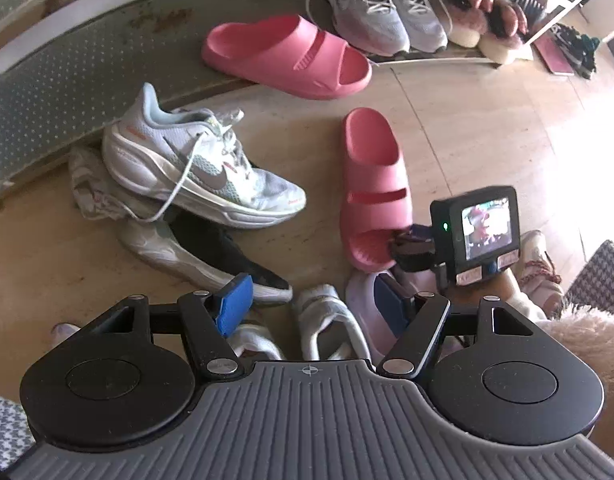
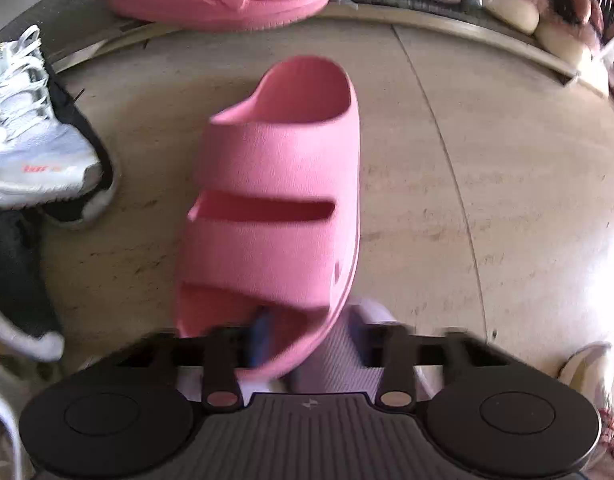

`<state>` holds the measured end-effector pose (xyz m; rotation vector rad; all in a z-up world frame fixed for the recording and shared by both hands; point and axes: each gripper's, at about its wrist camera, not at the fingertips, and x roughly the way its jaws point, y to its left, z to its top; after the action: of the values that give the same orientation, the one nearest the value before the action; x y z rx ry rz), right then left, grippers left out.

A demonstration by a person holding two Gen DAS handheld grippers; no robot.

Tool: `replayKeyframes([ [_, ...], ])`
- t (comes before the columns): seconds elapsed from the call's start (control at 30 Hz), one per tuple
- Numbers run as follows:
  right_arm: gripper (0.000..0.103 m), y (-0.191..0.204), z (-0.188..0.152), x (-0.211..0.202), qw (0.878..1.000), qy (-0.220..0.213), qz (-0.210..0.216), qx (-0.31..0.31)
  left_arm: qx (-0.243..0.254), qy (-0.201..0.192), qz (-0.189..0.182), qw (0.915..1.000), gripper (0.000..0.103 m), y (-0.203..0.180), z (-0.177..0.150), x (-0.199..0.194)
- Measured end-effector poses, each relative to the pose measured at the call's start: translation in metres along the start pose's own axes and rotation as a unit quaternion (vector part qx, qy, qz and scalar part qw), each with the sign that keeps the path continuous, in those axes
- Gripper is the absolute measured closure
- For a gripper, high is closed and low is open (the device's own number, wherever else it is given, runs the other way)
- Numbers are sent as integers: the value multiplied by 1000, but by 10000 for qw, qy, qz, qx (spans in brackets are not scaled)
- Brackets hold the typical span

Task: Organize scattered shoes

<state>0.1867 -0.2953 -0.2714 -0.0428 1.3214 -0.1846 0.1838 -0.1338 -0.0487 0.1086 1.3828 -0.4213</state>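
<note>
Nearest our lens we list the left gripper (image 1: 313, 302), fingers spread wide over white slippers (image 1: 327, 328), holding nothing. Our right gripper (image 2: 303, 338) is at the toe end of a pink slide (image 2: 275, 208) on the floor (image 2: 447, 200); blur keeps us from telling whether it grips. We also record a second pink slide (image 1: 285, 56) beside the shoe rack (image 1: 435, 58), and a white sneaker (image 1: 195, 164) atop a dark shoe (image 1: 223, 256).

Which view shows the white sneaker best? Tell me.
The left wrist view: the white sneaker shows whole there, from the side, resting on a pile of other shoes, laces trailing. The right wrist view catches only its toe and laces at the left edge, slightly blurred.
</note>
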Motion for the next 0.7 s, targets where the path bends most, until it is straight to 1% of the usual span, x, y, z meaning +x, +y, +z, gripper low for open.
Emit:
replayKeyframes([
  [0.03,88,2,5,-5,9997,-233,-66,-42,-18,1,1,10000,31,1,0,0],
  [0.07,89,5,11,-8,9990,-415,-102,-88,-36,2,2,10000,31,1,0,0],
  [0.13,89,9,26,-7,9984,-492,-120,-267,-48,11,0,10000,31,2,0,1],
  [0.2,90,12,39,5,9977,-227,-311,-557,-50,38,31,10000,31,4,0,2],
  [0.23,91,12,38,12,9964,-116,-432,-715,-53,52,51,10000,31,4,0,3],
  [0.3,98,12,38,26,9923,105,-674,-1030,-69,79,87,9999,31,7,0,4],
  [0.33,100,13,38,33,9895,216,-794,-1186,-78,90,102,9999,31,8,0,5],
  [0.4,100,12,32,39,9851,197,-946,-1422,-85,111,125,9998,31,10,0,6],
  [0.47,100,17,20,43,9735,51,-1172,-1963,-88,143,136,9998,31,11,0,6],
  [0.5,100,23,14,43,9636,30,-1326,-2320,-92,160,137,9997,31,11,0,7],
  [0.53,103,24,10,45,9573,147,-1486,-2477,-103,181,128,9997,31,11,0,7],
  [0.6,103,27,3,50,9426,382,-1804,-2785,-113,189,110,9997,31,11,0,6],
  [0.67,102,9,2,44,9660,546,-1472,-2054,-115,173,114,9997,31,11,0,5],
  [0.7,101,0,2,41,9751,626,-1301,-1682,-134,163,131,9997,30,12,0,5],
])
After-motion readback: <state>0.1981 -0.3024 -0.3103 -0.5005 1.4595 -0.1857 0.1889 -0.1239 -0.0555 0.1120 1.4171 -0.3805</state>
